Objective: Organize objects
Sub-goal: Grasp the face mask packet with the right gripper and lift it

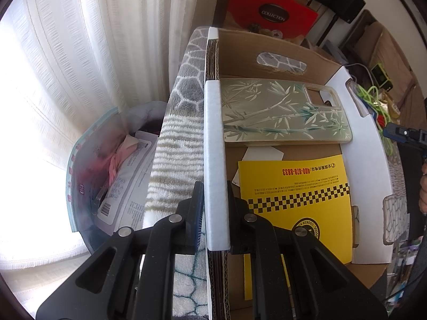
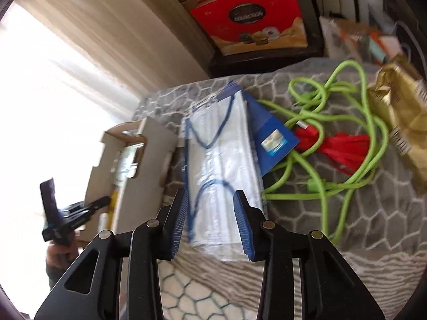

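Observation:
My left gripper (image 1: 214,213) is shut on the white-edged side wall of a cardboard box (image 1: 213,133). In the box lie a bamboo-print phone case (image 1: 280,112), a yellow booklet (image 1: 293,200) and a white card (image 1: 264,154). In the right wrist view, a clear pack of white face masks with blue loops (image 2: 221,154) lies on the grey patterned blanket (image 2: 347,226). My right gripper (image 2: 212,221) is open and straddles the near end of the pack. Its blue pads sit close on either side. The same box (image 2: 149,165) stands just left of the pack.
A blue card (image 2: 272,136), a tangled green cable (image 2: 320,186), a red tassel-like item (image 2: 341,146) and a gold packet (image 2: 400,122) lie right of the mask pack. A red gift box (image 2: 253,18) stands behind. A plastic bag of goods (image 1: 112,173) sits by the curtain.

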A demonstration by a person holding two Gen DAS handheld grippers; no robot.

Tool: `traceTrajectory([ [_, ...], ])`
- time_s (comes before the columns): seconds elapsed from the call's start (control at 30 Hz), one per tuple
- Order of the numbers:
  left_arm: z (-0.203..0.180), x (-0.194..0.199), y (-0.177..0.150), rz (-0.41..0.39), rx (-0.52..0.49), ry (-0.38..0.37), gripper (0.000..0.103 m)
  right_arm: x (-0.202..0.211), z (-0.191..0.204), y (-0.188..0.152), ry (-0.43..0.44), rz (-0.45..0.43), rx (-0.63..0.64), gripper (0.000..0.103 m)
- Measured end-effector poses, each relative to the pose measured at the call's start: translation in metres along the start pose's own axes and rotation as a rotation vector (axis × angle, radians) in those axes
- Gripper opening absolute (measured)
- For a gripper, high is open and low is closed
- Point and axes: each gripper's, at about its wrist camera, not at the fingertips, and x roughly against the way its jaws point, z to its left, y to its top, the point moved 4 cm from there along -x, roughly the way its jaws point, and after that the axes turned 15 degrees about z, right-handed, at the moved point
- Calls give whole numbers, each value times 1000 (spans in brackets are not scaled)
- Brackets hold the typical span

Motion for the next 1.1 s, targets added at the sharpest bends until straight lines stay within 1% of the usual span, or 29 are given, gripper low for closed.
traceTrajectory([
  [0.03, 0, 0, 0, 0, 0, 0, 12, -2, -3, 1, -38, -2, -11, 37],
  [0.07, 1, 0, 0, 0, -1, 1, 12, -4, -6, 2, -52, -1, -22, 37],
  [0.13, 1, 0, 0, 0, -1, 1, 12, -10, -14, 3, -38, 12, -36, 37],
  [0.2, 1, 0, 0, 0, -1, 1, 12, -15, -22, 3, -48, 16, -46, 37],
  [0.23, 1, 0, 0, 0, -1, 2, 12, -18, -25, 2, -38, 18, -46, 37],
  [0.27, 1, 0, 0, 0, -1, 3, 12, -19, -26, 2, -18, 19, -47, 37],
  [0.4, 1, 0, 0, 2, 1, 9, 12, -21, -24, 0, 108, 19, -42, 36],
  [0.43, 1, 0, 0, 1, 1, 10, 12, -19, -21, 0, 142, 19, -37, 30],
  [0.5, 0, 0, 0, 1, 1, 11, 12, -15, -13, -1, 190, 14, -24, 23],
  [0.6, 0, 0, 0, 1, 1, 10, 12, -13, 0, 1, 199, 17, -8, 22],
  [0.67, 0, 0, 0, 1, 1, 10, 12, -16, 7, 3, 189, 24, -2, 22],
  [0.8, -1, 1, 0, 0, -1, 12, 12, -26, 16, 8, 235, 48, -5, 22],
  [1.0, -1, 2, 1, 1, -2, 11, 12, -53, 26, 12, 203, 91, -11, 23],
  [1.1, -1, 2, 1, 1, -1, 12, 12, -55, 31, 13, 185, 79, -6, 5],
])
